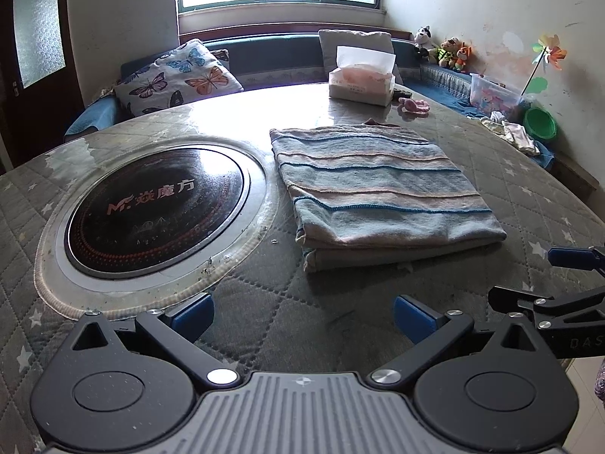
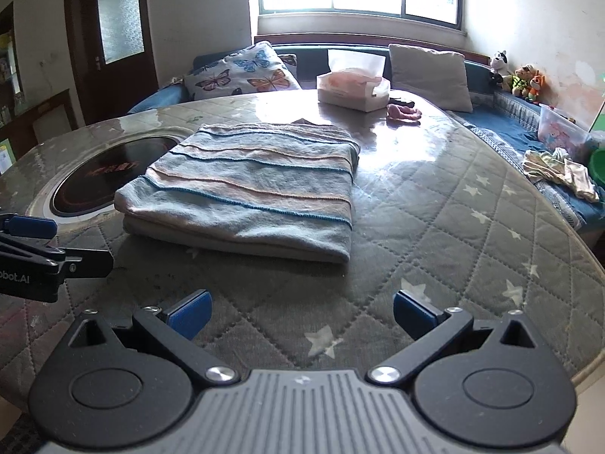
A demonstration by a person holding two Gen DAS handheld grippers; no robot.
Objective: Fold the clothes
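A striped blue, grey and peach garment (image 1: pixel 382 193) (image 2: pixel 249 189) lies folded into a flat rectangle on the quilted round table (image 1: pixel 287 302). My left gripper (image 1: pixel 304 316) hovers over the table's near edge, short of the garment, open with nothing between its blue pads. My right gripper (image 2: pixel 302 312) is likewise open and empty, pulled back from the garment's near edge. Each gripper shows at the side of the other's view: the right one (image 1: pixel 567 283) at the left view's right edge, the left one (image 2: pixel 34 249) at the right view's left edge.
A black round cooktop (image 1: pixel 155 208) is set into the table left of the garment. A tissue box (image 1: pixel 361 83) and a small pink item (image 1: pixel 414 106) sit at the table's far side. Cushions, toys, a plastic box and loose clothes (image 2: pixel 559 170) lie on the bench behind.
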